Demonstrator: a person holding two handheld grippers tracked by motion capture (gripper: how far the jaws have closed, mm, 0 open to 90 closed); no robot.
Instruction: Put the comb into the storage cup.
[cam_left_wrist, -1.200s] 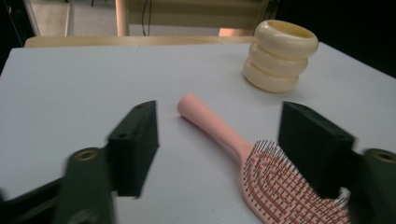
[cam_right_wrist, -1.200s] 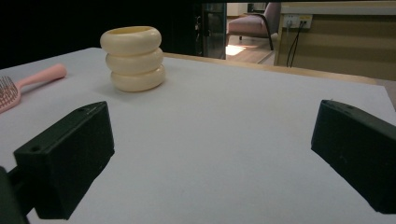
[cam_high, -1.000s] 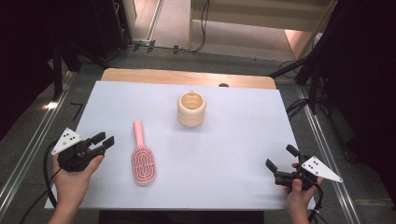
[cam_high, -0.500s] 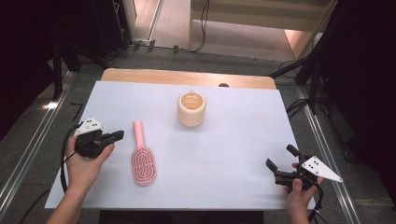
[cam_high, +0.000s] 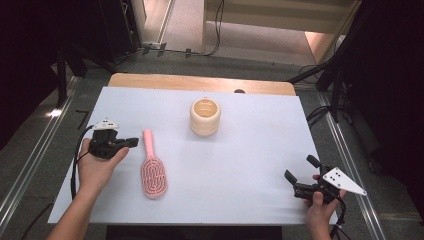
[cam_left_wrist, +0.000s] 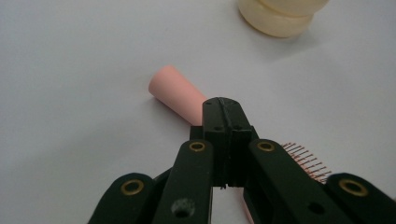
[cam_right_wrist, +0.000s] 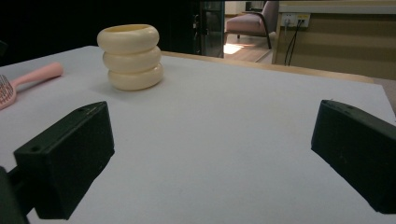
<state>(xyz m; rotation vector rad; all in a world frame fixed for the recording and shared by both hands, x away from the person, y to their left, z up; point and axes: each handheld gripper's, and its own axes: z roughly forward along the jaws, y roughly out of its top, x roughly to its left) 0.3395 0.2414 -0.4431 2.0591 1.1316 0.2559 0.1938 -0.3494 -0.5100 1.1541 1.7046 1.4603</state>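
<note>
The pink hairbrush (cam_high: 151, 166) lies flat on the pale sheet covering the table (cam_high: 250, 150), handle pointing away from the person and the oval bristle head nearest them, with the cream ribbed cup (cam_high: 205, 116) standing well apart beyond it to the right. The left gripper (cam_high: 131, 142) sits just beside the handle; in the left gripper view its jaws are clenched tight together with nothing between them, their tips hovering in front of the handle (cam_left_wrist: 176, 94), whose rounded end pokes out past them while thin bristles (cam_left_wrist: 306, 158) show to one side. The right gripper (cam_high: 299, 170) rests near the table's right front corner, released, its two pads standing wide apart over bare sheet in the right gripper view. The brush looks like light moulded plastic: stiff along the handle, likely smooth and a little slippery, and apt to swivel or skate on the sheet if nudged off-centre. The head is open-slotted and its bristles are springy, so pinching there would probably be unsteady. The best hold seems to be across the handle's middle, squarely from both sides, low enough that the round section does not squirt out; the jaws would have to open first to straddle it
</note>
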